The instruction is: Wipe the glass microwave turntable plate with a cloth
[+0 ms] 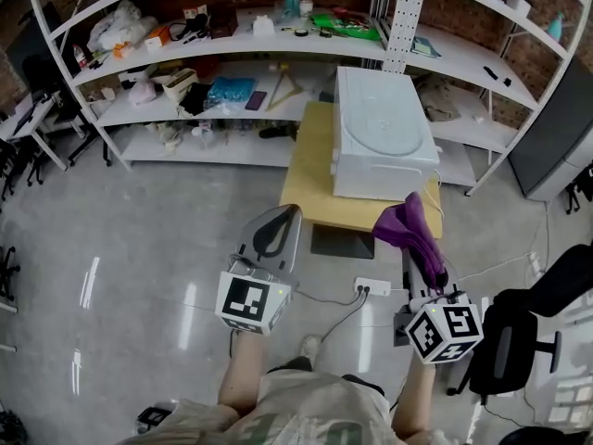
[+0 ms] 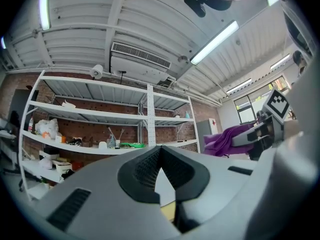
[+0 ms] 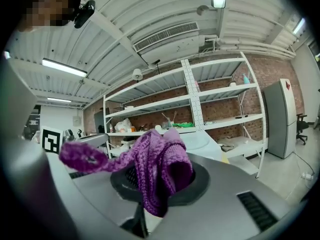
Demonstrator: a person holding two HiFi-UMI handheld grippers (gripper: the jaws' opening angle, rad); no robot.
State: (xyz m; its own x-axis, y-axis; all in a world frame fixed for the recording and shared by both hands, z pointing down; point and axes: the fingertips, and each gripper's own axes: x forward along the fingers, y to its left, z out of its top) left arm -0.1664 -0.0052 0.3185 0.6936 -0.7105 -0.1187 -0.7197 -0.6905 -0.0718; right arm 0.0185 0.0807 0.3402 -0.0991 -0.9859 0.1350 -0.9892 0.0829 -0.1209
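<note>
Underfoot, open room: bare grey floor (image 1: 139,248) stretches wide to the left of the person; to the right a black office chair (image 1: 519,341) stands close by the right arm
Floor ahead: a white power strip (image 1: 372,286) with its cables lies between the person and the table
Table edge: the low wooden table (image 1: 310,184) shows a free strip of top on its left side, beside the microwave (image 1: 380,179)
Far edge: white shelving (image 1: 232,44) crowded with odds and ends runs behind the table, right across the head view
Hard to make out: the glass turntable plate (image 1: 382,126) is only a faint round outline, lying flat on top of the microwave
Cut off: the person's legs and arms are cropped at the bottom of the head view; the right gripper's fingertips are covered by the cloth there
Left gripper (image 2: 160,170): jaws pressed together with nothing between them, raised short of the table
Right gripper (image 3: 156,186): clamped on the purple knitted cloth (image 3: 160,169), which bunches above the jaws and trails a loop to the left; cloth and plate are well apart
</note>
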